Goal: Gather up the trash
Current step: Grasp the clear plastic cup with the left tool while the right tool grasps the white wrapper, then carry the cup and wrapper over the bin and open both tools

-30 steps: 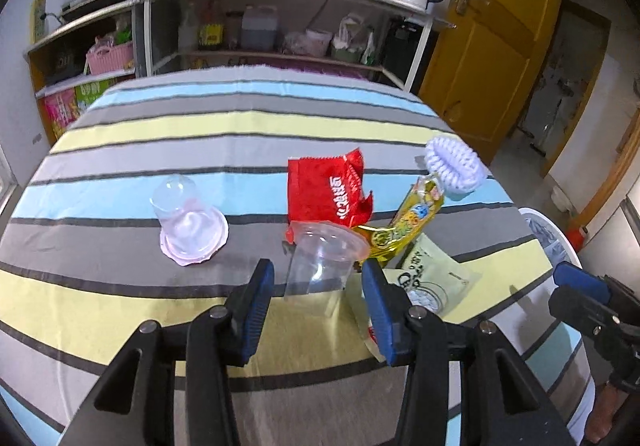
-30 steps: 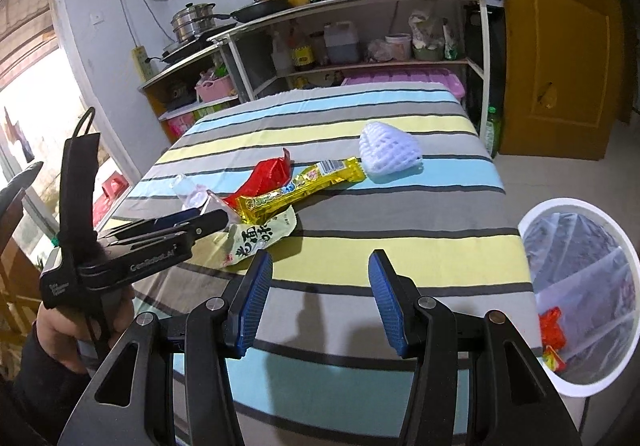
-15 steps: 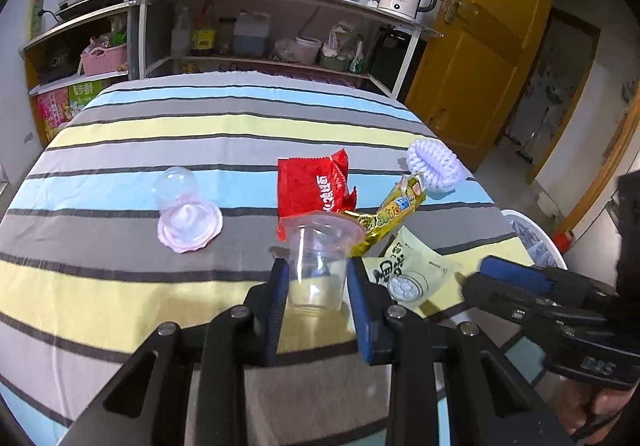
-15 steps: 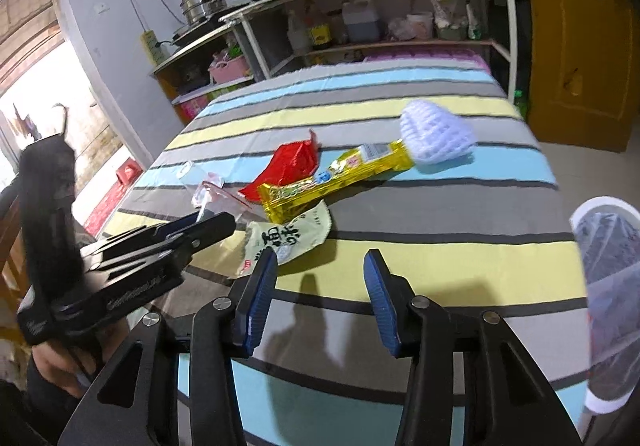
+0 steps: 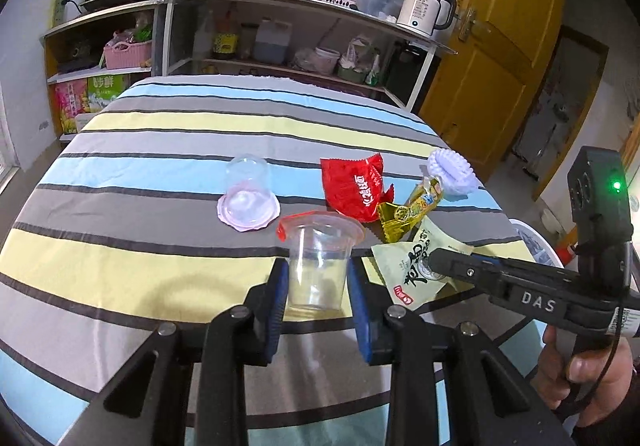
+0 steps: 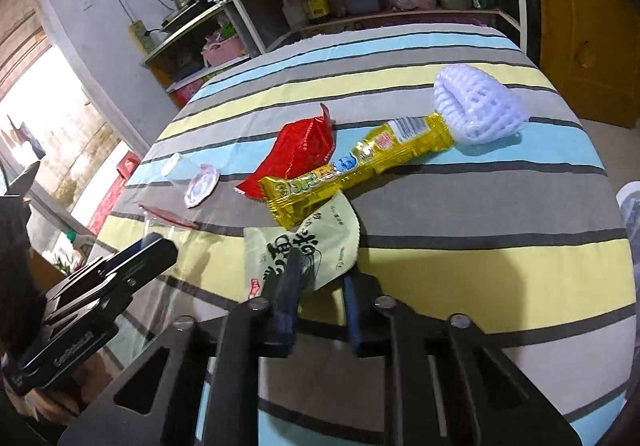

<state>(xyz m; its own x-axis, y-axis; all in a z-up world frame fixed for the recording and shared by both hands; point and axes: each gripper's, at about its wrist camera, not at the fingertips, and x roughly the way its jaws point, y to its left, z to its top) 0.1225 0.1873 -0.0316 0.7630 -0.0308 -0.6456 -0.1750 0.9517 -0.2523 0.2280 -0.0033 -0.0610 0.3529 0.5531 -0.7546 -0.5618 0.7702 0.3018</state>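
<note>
Striped tablecloth [image 5: 168,134] on table – metal shelf unit [image 5: 280,30] behind, white walls. Yellow wooden door [image 5: 492,58] at right. Daylight from window [image 6: 48,118].

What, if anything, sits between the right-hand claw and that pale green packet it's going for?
Nothing visible does. The right gripper already has its fingers on either side of the green packet's near edge. The yellow wrapper overlaps the packet's far end, beyond the fingers, not in the way.

"DAS" on right gripper [image 5: 448,266]; "55" on kettle [image 5: 425,8]
</note>
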